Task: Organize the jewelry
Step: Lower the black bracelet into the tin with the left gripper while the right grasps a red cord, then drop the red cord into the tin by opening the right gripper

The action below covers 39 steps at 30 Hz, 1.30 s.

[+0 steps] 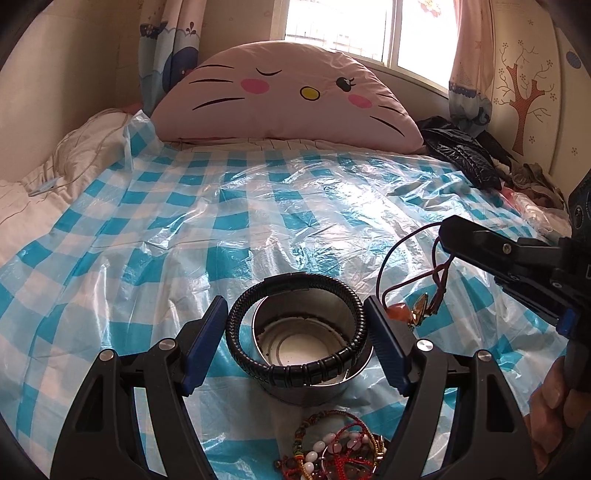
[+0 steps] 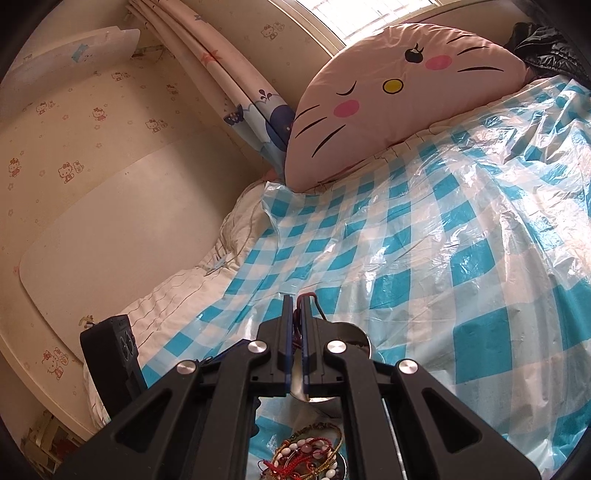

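Glossy crinkled plastic sheet (image 1: 295,206), shiny metal tin (image 1: 306,384), matt braided black bracelet (image 1: 354,306).

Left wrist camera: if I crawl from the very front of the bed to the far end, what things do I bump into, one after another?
Pile of beaded bracelets → metal tin with the black braided bracelet on its rim → checked plastic sheet → pink cat pillow → window.

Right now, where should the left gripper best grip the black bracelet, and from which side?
Probably the black bracelet at its near arc, where it overhangs the tin rim, coming from above. It lies tilted on the rim, so the left gripper, open, should close across the band.
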### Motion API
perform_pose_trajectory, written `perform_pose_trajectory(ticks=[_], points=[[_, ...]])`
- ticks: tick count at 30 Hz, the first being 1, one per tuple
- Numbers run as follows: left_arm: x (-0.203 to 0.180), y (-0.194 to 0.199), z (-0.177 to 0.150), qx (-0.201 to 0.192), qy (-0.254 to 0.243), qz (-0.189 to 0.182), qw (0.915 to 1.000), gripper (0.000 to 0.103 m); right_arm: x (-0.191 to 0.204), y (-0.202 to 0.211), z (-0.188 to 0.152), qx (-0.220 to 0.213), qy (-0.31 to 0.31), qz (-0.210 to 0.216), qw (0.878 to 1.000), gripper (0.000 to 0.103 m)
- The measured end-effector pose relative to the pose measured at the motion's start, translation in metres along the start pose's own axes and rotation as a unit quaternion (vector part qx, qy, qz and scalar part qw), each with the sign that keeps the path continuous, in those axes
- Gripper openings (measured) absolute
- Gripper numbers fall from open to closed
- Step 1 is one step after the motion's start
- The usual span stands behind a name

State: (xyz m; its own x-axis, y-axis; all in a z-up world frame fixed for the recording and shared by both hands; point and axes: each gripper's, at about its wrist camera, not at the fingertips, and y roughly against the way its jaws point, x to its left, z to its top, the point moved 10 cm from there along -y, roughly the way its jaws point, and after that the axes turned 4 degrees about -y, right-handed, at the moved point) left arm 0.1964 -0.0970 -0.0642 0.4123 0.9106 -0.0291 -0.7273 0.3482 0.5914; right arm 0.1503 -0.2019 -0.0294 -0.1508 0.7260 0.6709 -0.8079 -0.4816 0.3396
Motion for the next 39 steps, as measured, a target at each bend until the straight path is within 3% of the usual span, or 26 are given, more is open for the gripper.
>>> perform_pose_trajectory(ticks=[5,10,15,18,22,26,27,30,39], points=[[-0.007,-0.02,0.002,0.012,-0.014,-0.005,0.9998,0.071,-0.004,-0.011,0.004,0.003,0.005,-0.001,1.0,0.005],[-0.012,-0.038,-0.01,0.049,-0.029,-0.013,0.9983,0.075,-0.002,-0.023,0.009,0.009,0.01,0.002,1.0,0.005],[-0.003,-0.031,-0.012,0.047,-0.023,0.0,0.9986,0.083,0.002,-0.035,0.008,0.018,0.018,0.005,1.0,0.005],[0.014,-0.016,-0.015,0.045,-0.006,0.018,0.9988,0.083,0.003,-0.041,0.007,0.025,0.018,0.006,1.0,0.005],[0.049,0.002,-0.014,0.033,0.056,0.04,0.997,0.084,0.003,-0.054,-0.005,0.047,0.024,0.003,0.999,0.005],[0.068,0.014,-0.013,0.019,0.095,0.053,0.9939,0.085,0.001,-0.078,-0.033,0.113,0.031,-0.008,0.993,0.005],[0.071,0.015,-0.012,0.017,0.096,0.056,0.9936,0.085,-0.001,-0.084,-0.041,0.128,0.028,-0.011,0.991,0.009],[0.074,0.016,-0.012,0.013,0.098,0.061,0.9933,0.086,-0.005,-0.086,-0.049,0.134,0.033,-0.023,0.99,0.048],[0.069,0.02,-0.021,0.024,0.088,0.06,0.994,0.086,-0.033,-0.051,-0.035,0.094,-0.003,-0.056,0.994,0.048]])
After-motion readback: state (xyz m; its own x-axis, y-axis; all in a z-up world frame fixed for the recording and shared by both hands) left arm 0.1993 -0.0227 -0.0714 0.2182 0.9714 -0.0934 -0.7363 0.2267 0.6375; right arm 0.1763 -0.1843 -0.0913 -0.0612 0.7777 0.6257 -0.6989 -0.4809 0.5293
